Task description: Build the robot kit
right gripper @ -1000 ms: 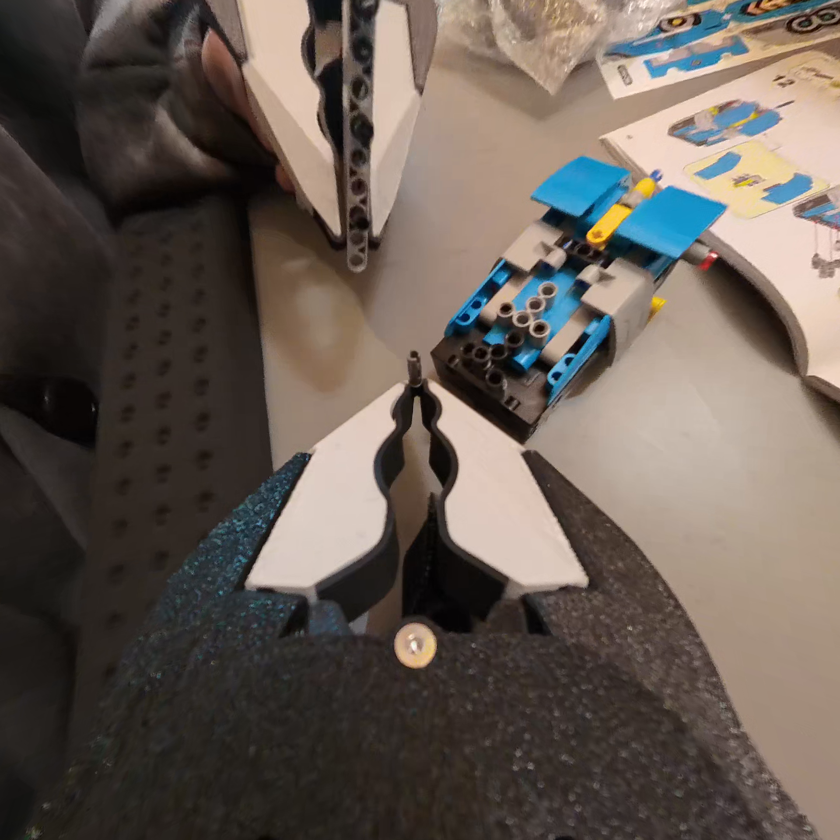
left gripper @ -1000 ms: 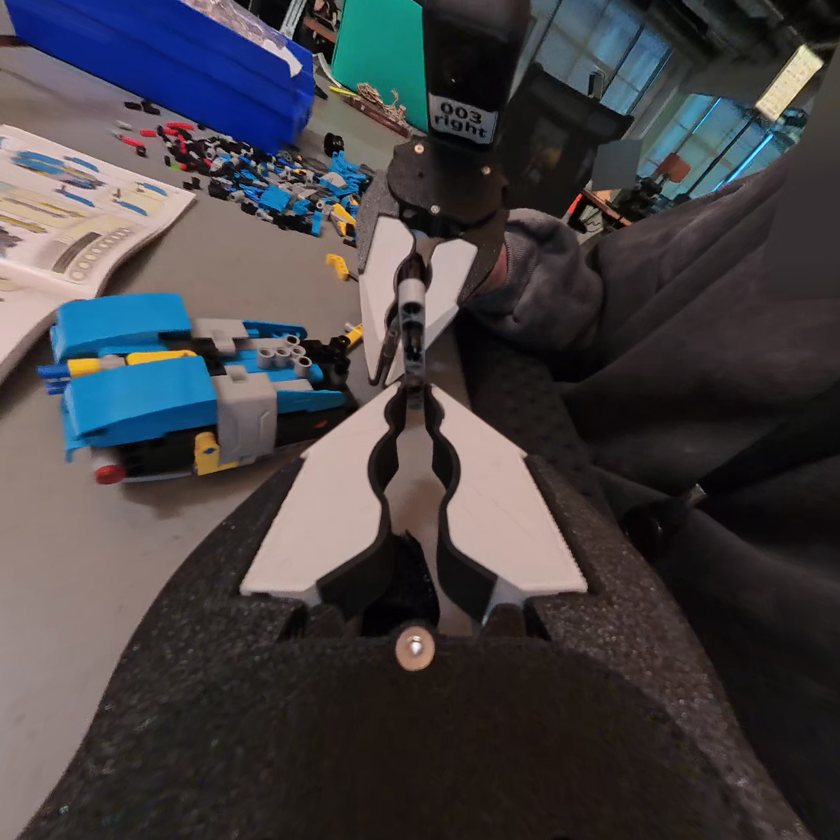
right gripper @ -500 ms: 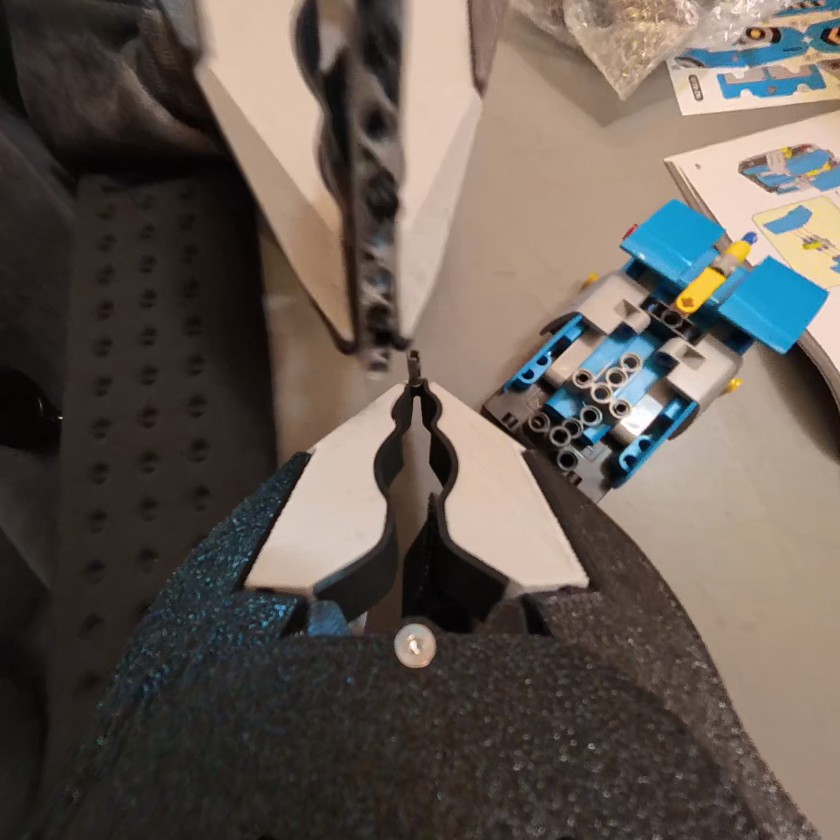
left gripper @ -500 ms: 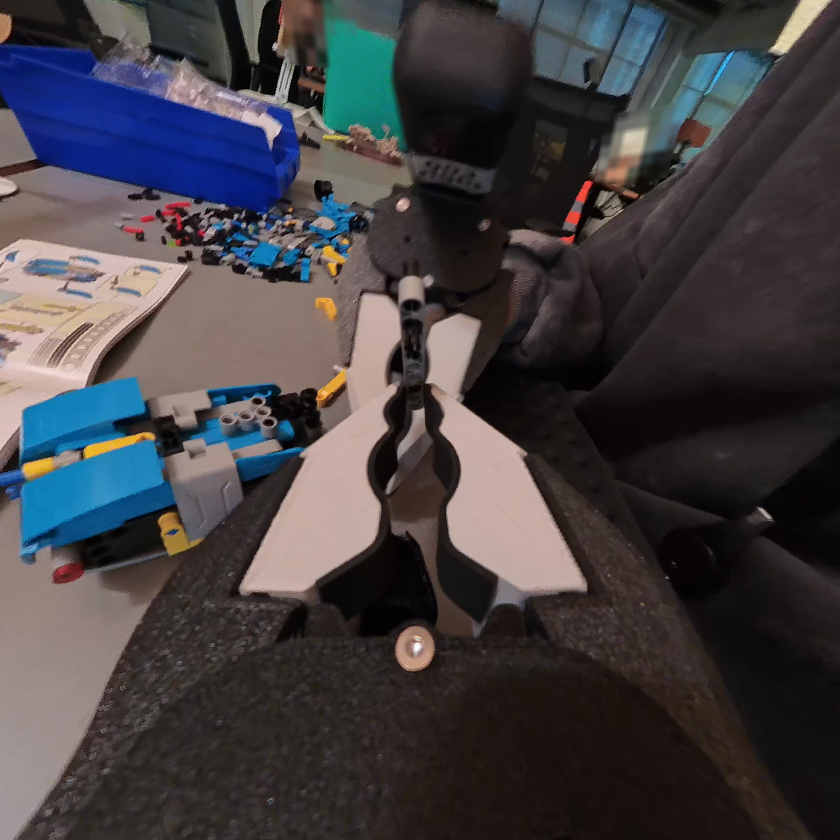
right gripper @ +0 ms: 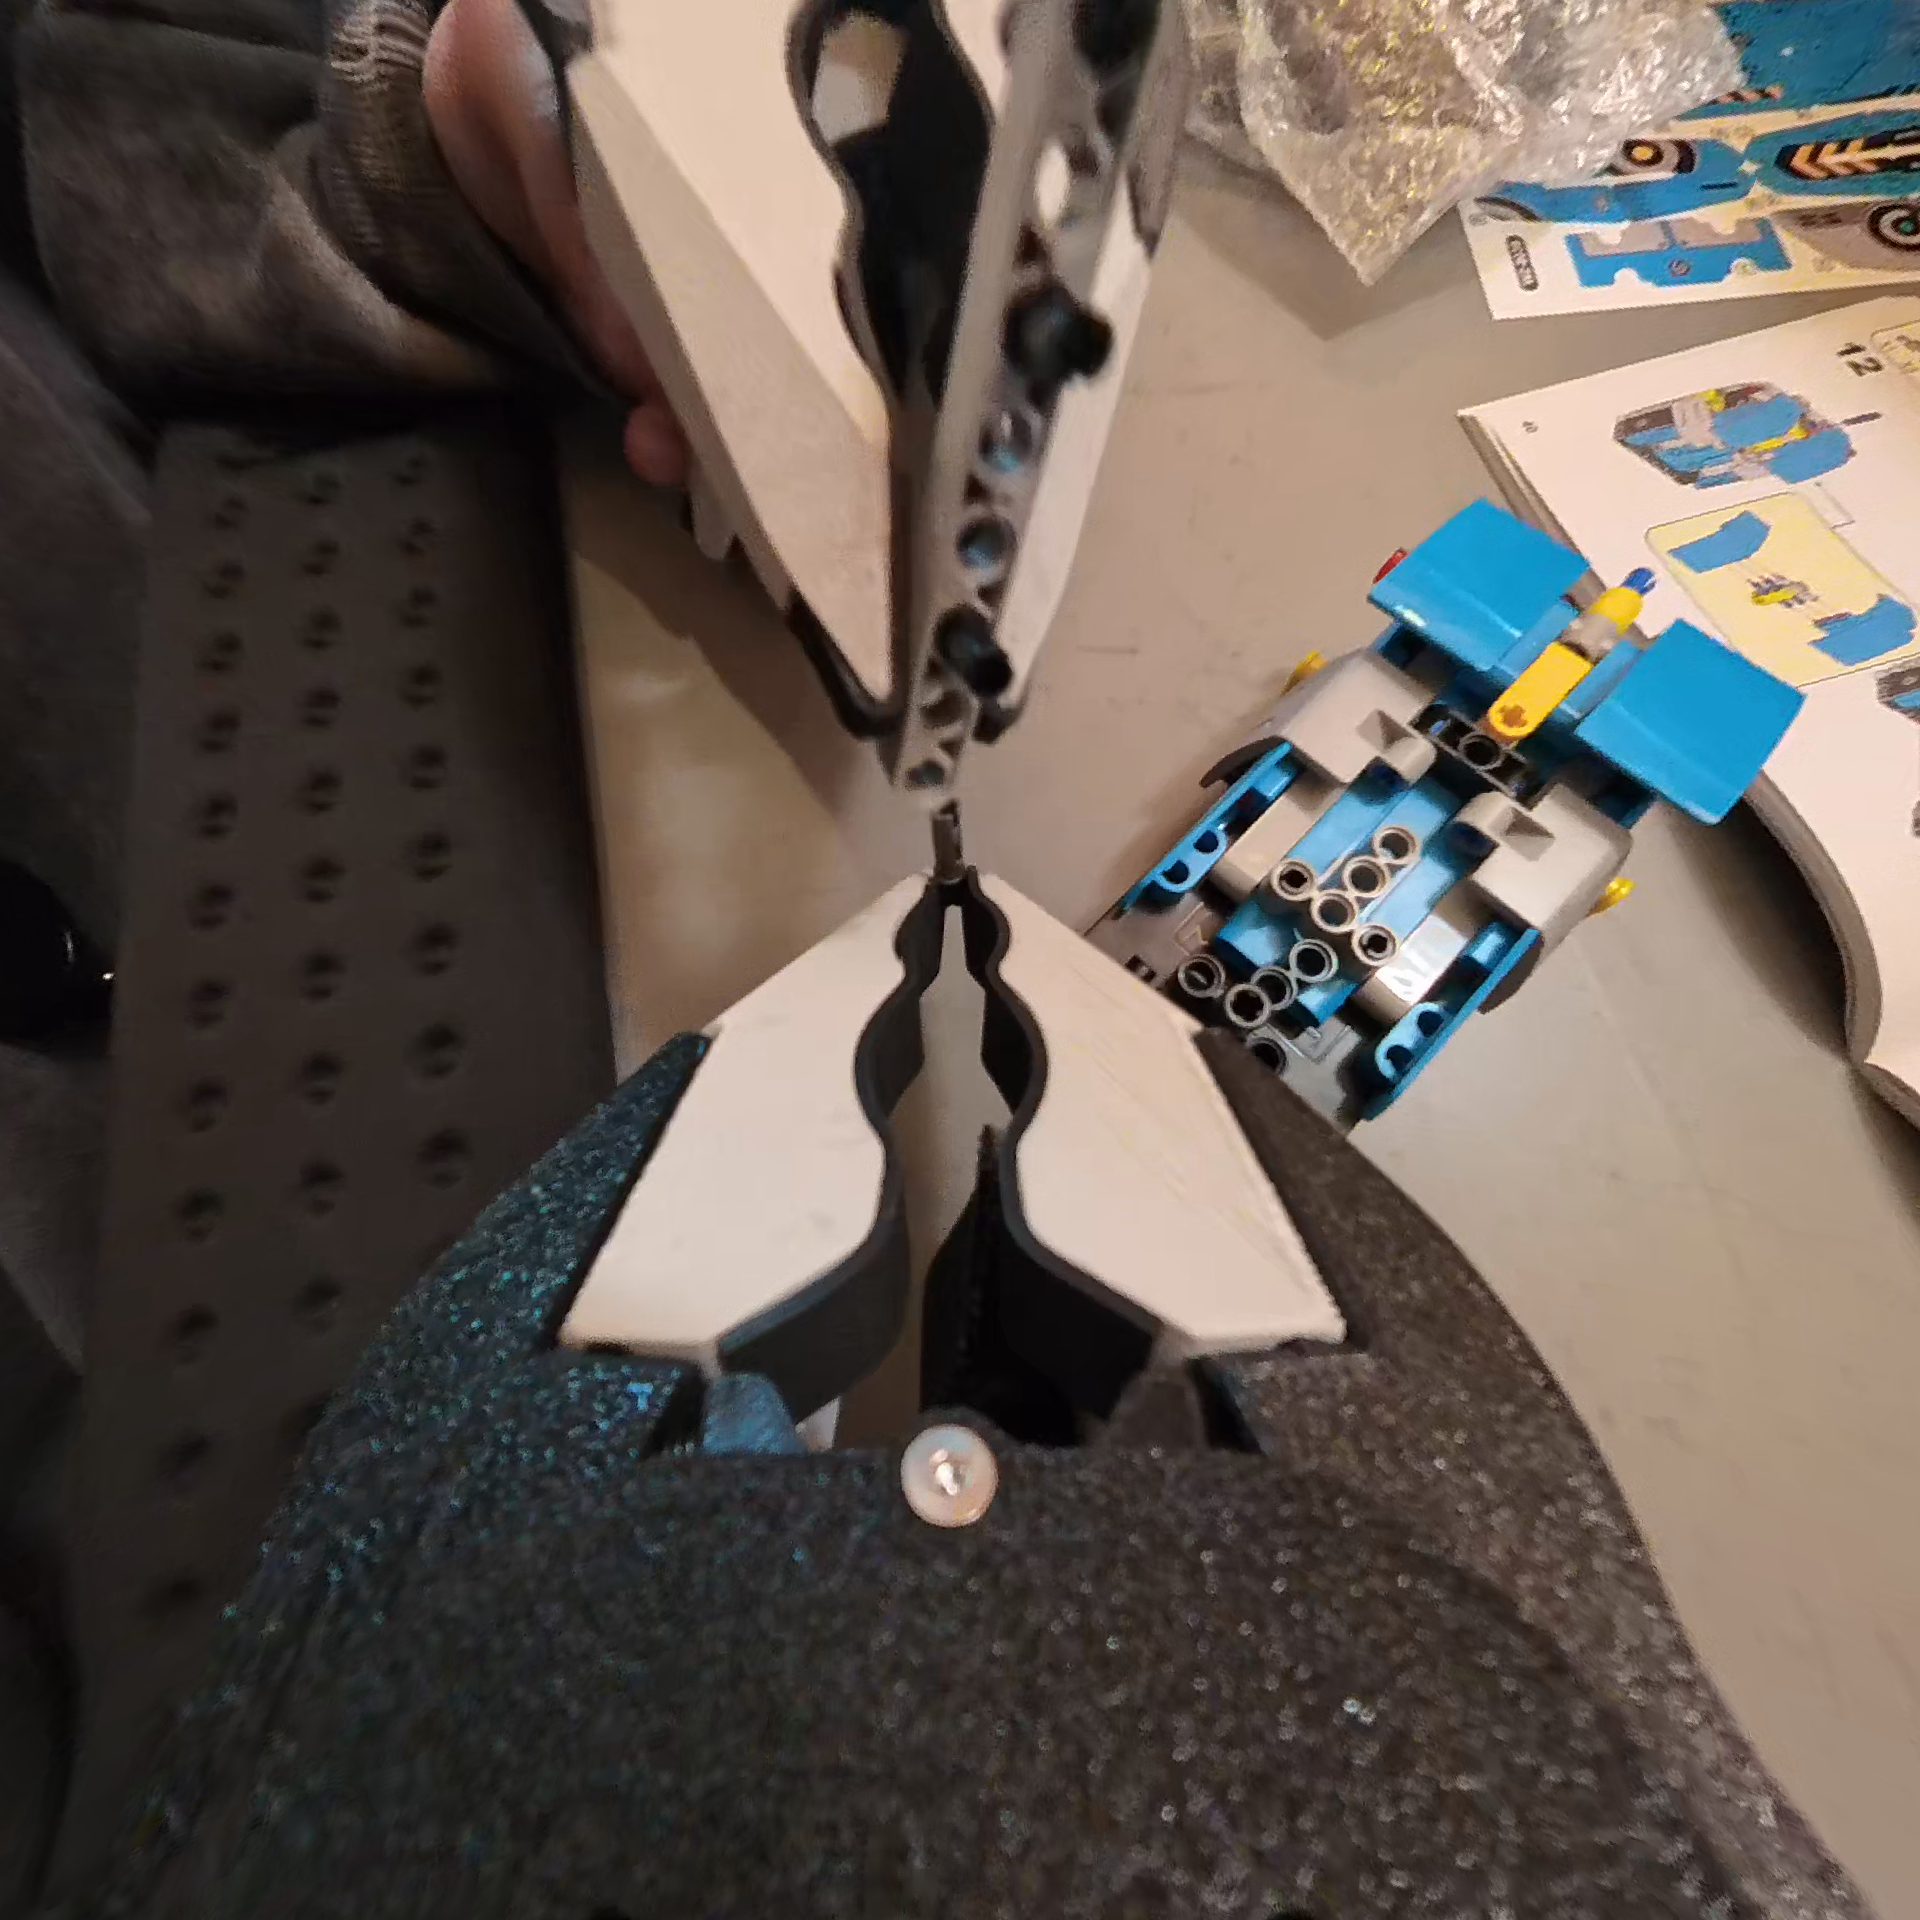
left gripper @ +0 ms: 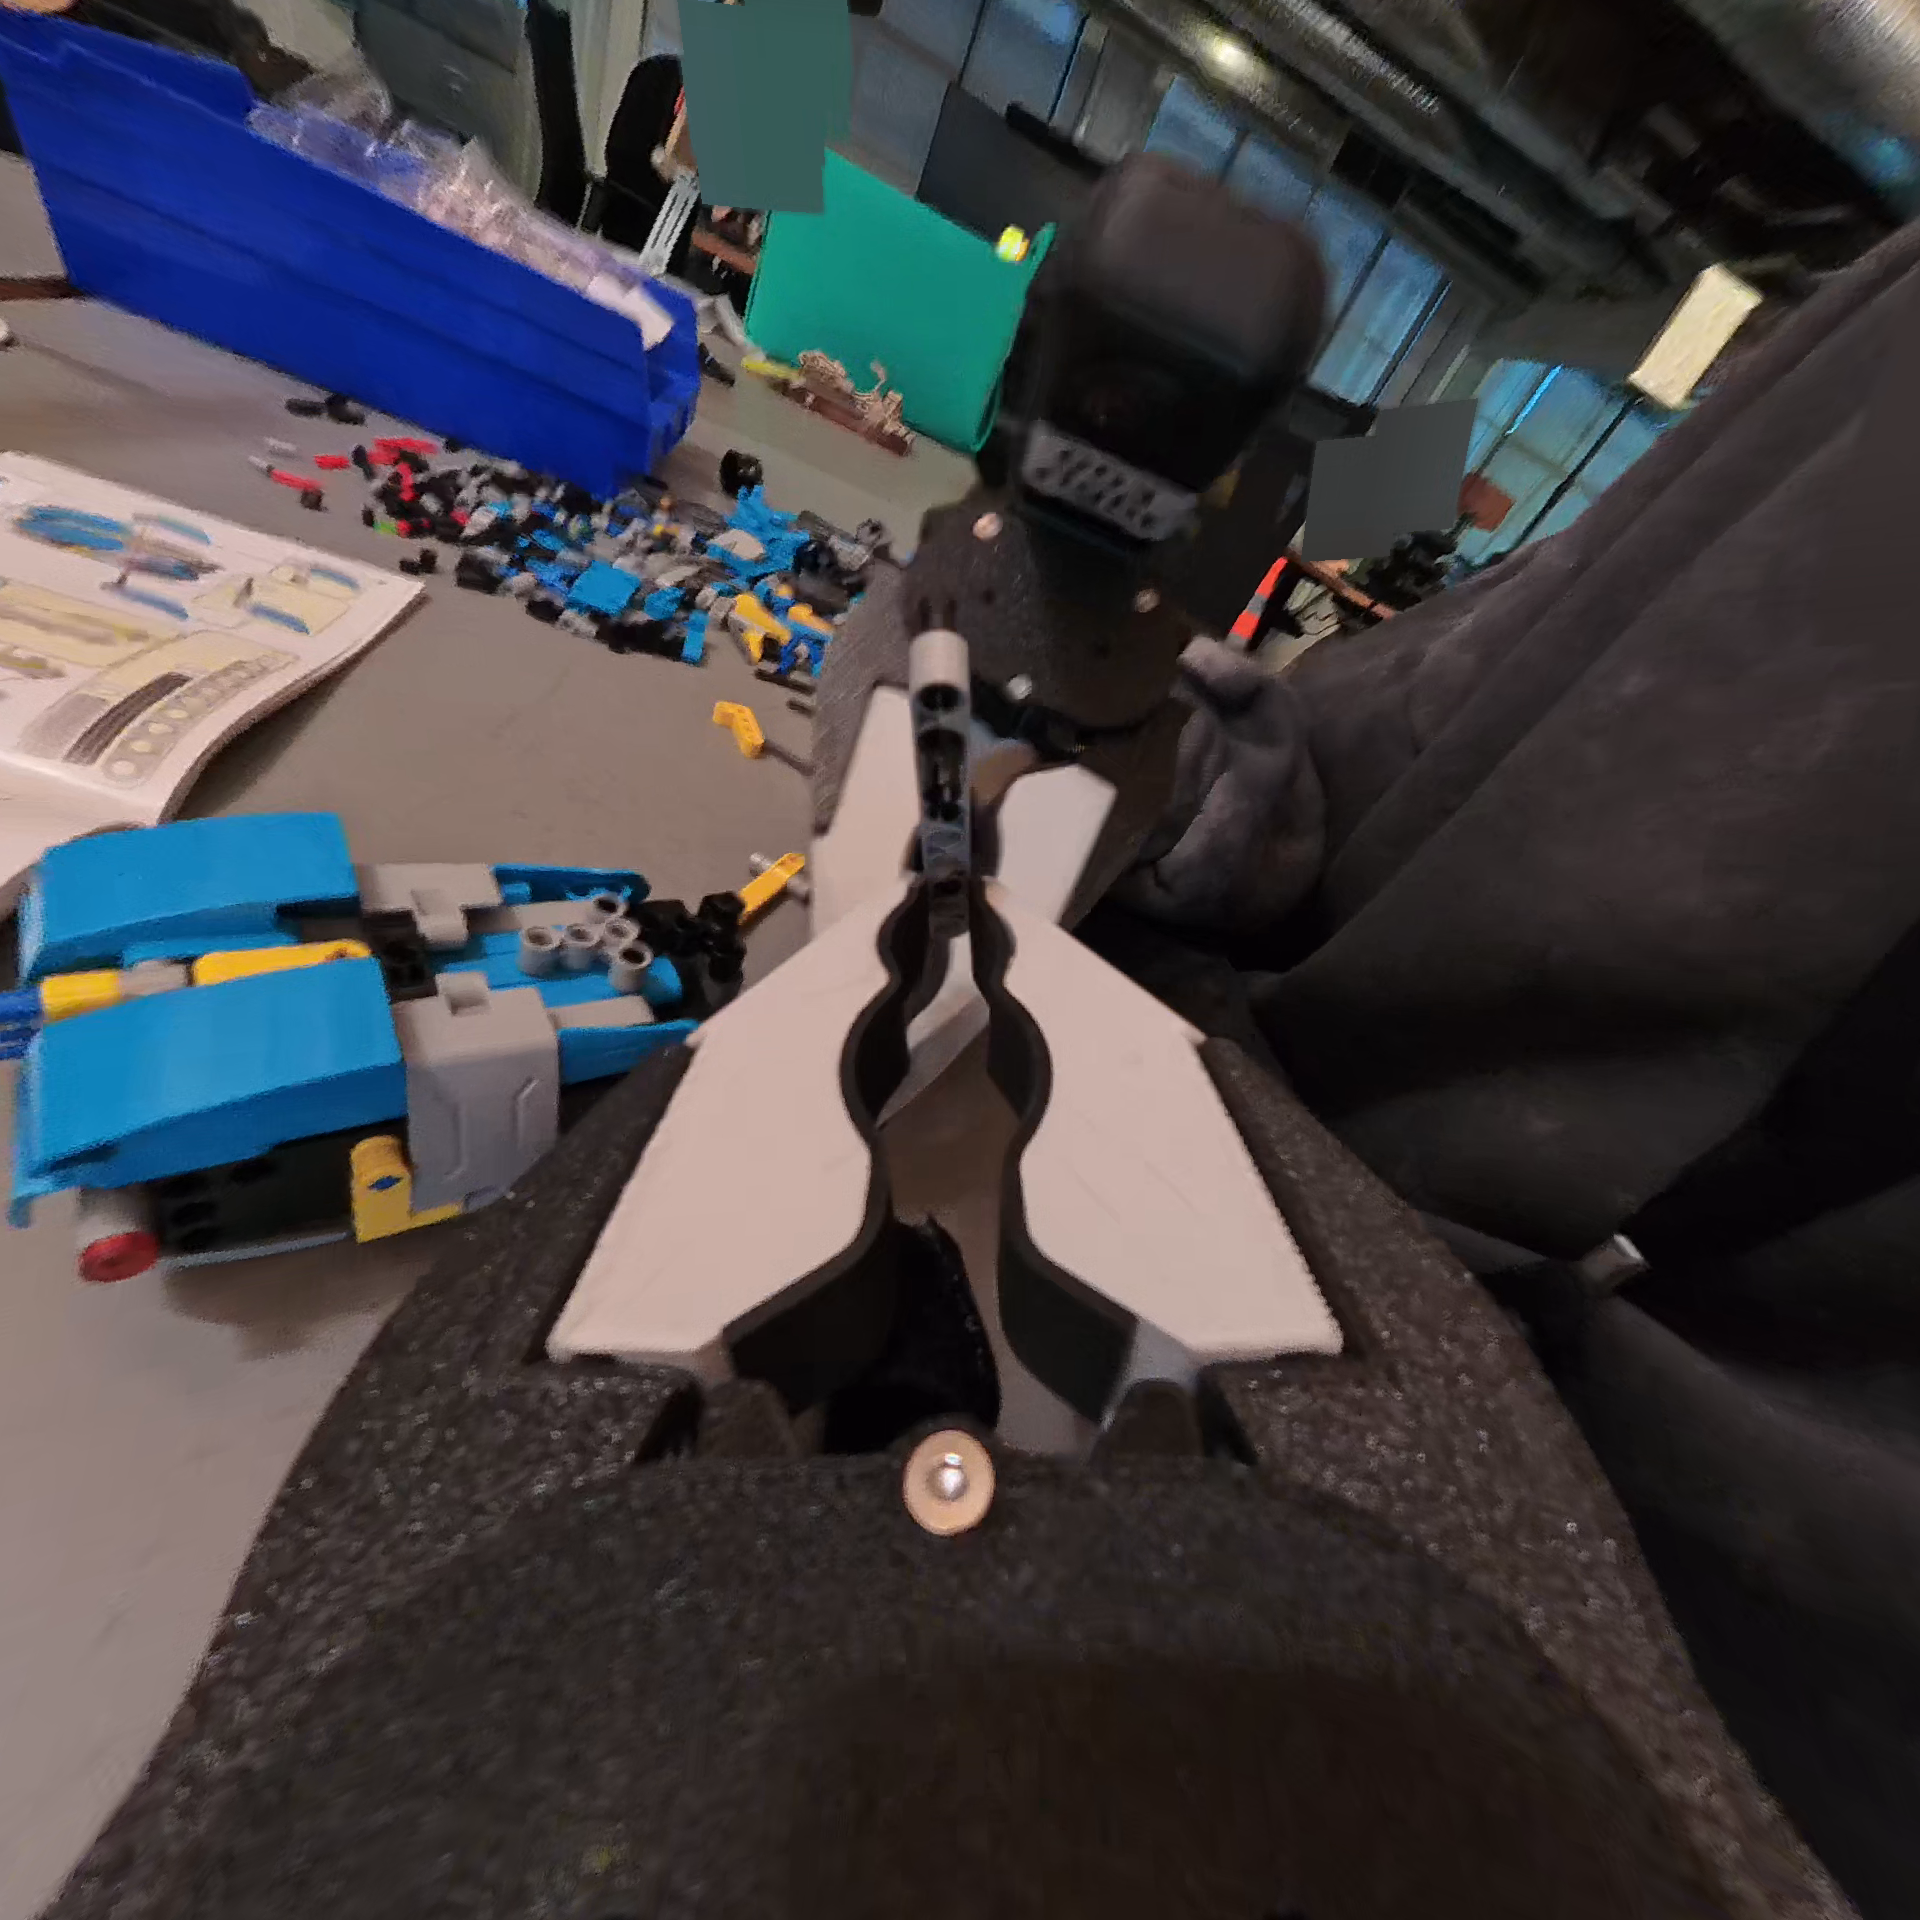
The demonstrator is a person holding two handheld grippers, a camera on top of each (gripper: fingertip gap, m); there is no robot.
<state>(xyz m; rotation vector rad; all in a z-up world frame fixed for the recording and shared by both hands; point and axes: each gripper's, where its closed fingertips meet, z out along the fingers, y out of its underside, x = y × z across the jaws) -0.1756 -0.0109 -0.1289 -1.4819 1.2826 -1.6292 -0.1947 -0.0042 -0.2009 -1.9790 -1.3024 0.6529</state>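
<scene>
Left tool [left gripper: 943,906]: tips pressed together, pinching the lower end of a grey holed beam [left gripper: 938,769], which stands up out of the tips. In the right wrist view the same beam [right gripper: 961,582] runs down between the left tool's white fingers [right gripper: 748,343], with black pins set in its holes; its free end points at the right tool.

Right tool [right gripper: 948,883]: tips closed on a small dark pin [right gripper: 947,840] that sticks out past them. Pin tip sits just short of the beam's end hole; touching or not, cannot tell.

Landmark: blue-and-grey brick vehicle [left gripper: 312,1018] lying on the grey surface [left gripper: 540,727].
- Both tools meet just beside the vehicle's black studded end, above the surface.
- Open instruction booklet [left gripper: 156,623] lies beyond the vehicle's blue-panel end, close to it.
- Loose brick pile [left gripper: 644,582] lies farther off across a bare strip of surface; a blue bin [left gripper: 343,270] stands behind the pile.
- Dark perforated pad [right gripper: 312,831] runs along the surface edge on the tools' side of the vehicle, with dark cloth past it.
- Clear plastic bag [right gripper: 1434,114] and a sticker sheet [right gripper: 1766,208] lie past the booklet.

Writing: booklet pages carry printed diagrams and a page number; left wrist view is too blurred to make out any labelling.
</scene>
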